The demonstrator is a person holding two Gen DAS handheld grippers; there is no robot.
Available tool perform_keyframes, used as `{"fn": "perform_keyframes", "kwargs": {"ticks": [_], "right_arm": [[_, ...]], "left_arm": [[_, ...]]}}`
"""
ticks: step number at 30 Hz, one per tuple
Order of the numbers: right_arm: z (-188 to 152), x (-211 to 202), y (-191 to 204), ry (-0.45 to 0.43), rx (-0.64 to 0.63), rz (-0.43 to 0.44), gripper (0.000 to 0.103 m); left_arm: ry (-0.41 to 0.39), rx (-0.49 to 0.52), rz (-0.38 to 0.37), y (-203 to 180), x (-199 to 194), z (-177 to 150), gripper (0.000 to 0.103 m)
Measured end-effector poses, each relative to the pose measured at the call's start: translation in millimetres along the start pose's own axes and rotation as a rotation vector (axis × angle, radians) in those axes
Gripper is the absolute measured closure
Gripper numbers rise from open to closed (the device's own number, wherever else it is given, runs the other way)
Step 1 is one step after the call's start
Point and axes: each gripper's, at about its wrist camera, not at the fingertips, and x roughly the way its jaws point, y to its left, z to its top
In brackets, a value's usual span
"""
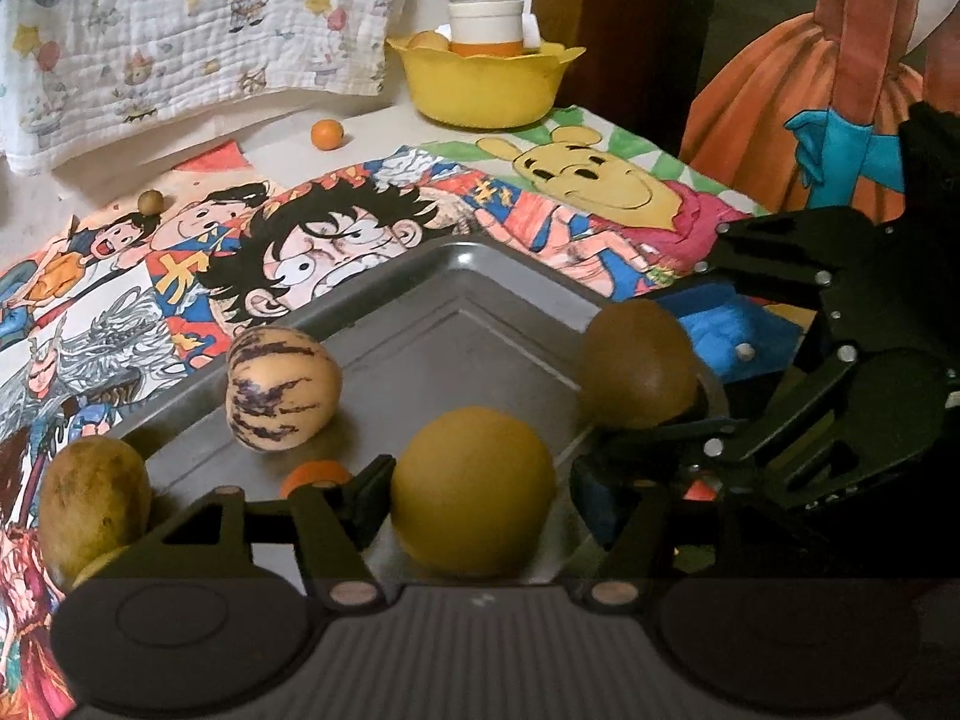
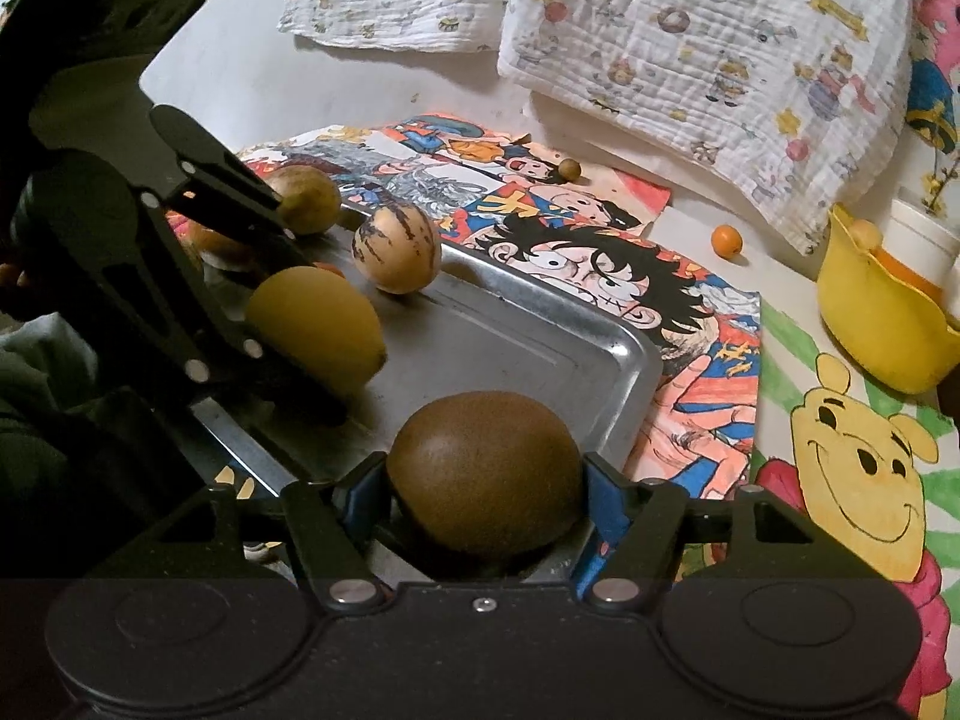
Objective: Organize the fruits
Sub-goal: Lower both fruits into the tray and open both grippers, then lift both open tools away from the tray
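A metal tray [image 1: 456,288] lies on a cartoon-print mat. My left gripper [image 1: 480,492] is shut on a yellow lemon [image 1: 474,489] resting on the tray. My right gripper [image 2: 483,492] is shut on a brown kiwi [image 2: 483,474] at the tray's edge; the kiwi also shows in the left wrist view [image 1: 639,363]. A striped pepino melon [image 1: 279,387] sits in the tray [image 2: 540,330], also seen in the right wrist view [image 2: 396,255]. A brownish-green fruit [image 1: 93,501] sits at the tray's left rim. A small orange fruit [image 1: 315,474] peeks out behind my left finger.
A yellow bowl [image 1: 483,84] holding a white jar and fruit stands at the back. A small orange [image 1: 327,134] and a small brown fruit [image 1: 150,201] lie loose on the table. A patterned cloth [image 1: 192,30] hangs behind. A person in orange stands at right.
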Motion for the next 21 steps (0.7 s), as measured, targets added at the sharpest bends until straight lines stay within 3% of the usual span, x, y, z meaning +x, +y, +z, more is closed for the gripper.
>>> {"fn": "perform_keyframes", "kwargs": {"ticks": [6,12,16,21], "right_arm": [[-1.0,-14.5,3.3,-0.025,0.013,0.005,0.016],[3.1,-27.2,8.0,-0.03,0.003,0.003,0.004],[6.4,-29.6,14.2,-0.024,-0.02,-0.002,0.001],[11.3,-25.9,20.5,-0.005,-0.033,0.011,0.001]], "left_arm": [[-0.041,0.004,0.012,-5.0,-22.5,-5.8,0.02],[-0.099,0.017,0.07,-8.3,-55.9,-17.4,0.005],[-0.136,0.013,0.151,-3.8,-78.7,-29.6,0.001],[-0.127,-0.046,0.228,13.9,-98.7,-48.4,0.001]]}}
